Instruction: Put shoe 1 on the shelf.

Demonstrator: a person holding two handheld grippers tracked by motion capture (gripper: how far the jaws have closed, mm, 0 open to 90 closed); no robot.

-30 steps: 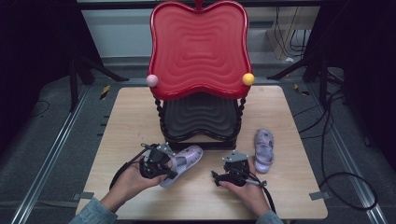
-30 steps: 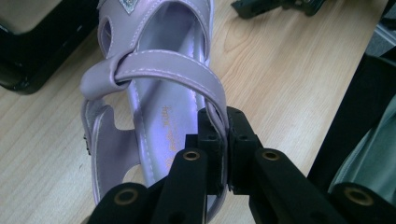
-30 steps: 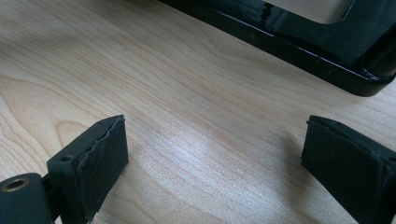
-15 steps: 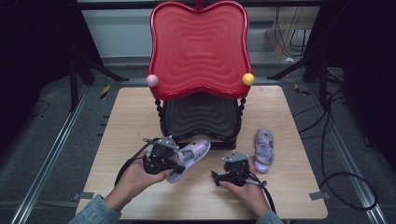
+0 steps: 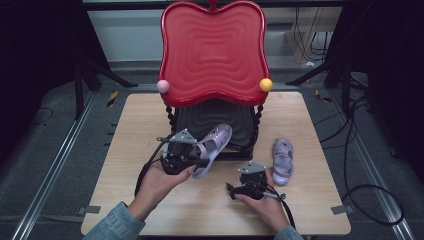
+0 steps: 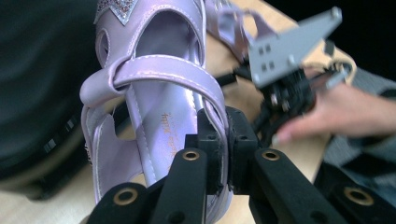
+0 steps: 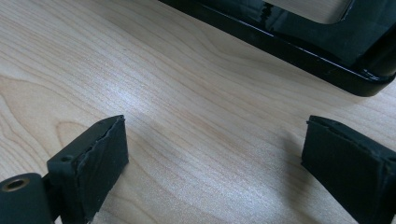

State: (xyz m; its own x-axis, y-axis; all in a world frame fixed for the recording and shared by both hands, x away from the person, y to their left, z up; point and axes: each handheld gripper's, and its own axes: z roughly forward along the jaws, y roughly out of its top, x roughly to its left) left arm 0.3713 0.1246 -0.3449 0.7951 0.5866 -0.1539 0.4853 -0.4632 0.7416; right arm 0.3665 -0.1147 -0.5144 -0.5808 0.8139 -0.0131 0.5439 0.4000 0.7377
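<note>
Pinching the strap of a lilac plastic child's sandal (image 5: 212, 145), the left gripper (image 5: 196, 159) is seen in the high view holding the shoe lifted off the pale wooden table (image 5: 125, 150), toe pointed toward the black lower shelf (image 5: 210, 120) of a small rack topped by a glossy red, wavy-edged tray (image 5: 212, 50); in the left gripper view the jaws are pressed together on the sandal's side strap (image 6: 212, 93), with the insole facing the camera; a matching second lilac sandal (image 5: 282, 161) lies flat on the table, just right of the rack's base and apart from the right gripper (image 5: 234, 190); the right gripper is rested low on the table near the front edge, its jaws spread wide with only bare wood between them, as shown in the right gripper view (image 7: 215, 158); the step in hand is judged to be the carrying of the first sandal toward the black shelf; the next move is likely to call for the toe to be slid in under the red tray, level and clear of the twisted posts, before the strap is let go; the second sandal is not yet picked up.
</note>
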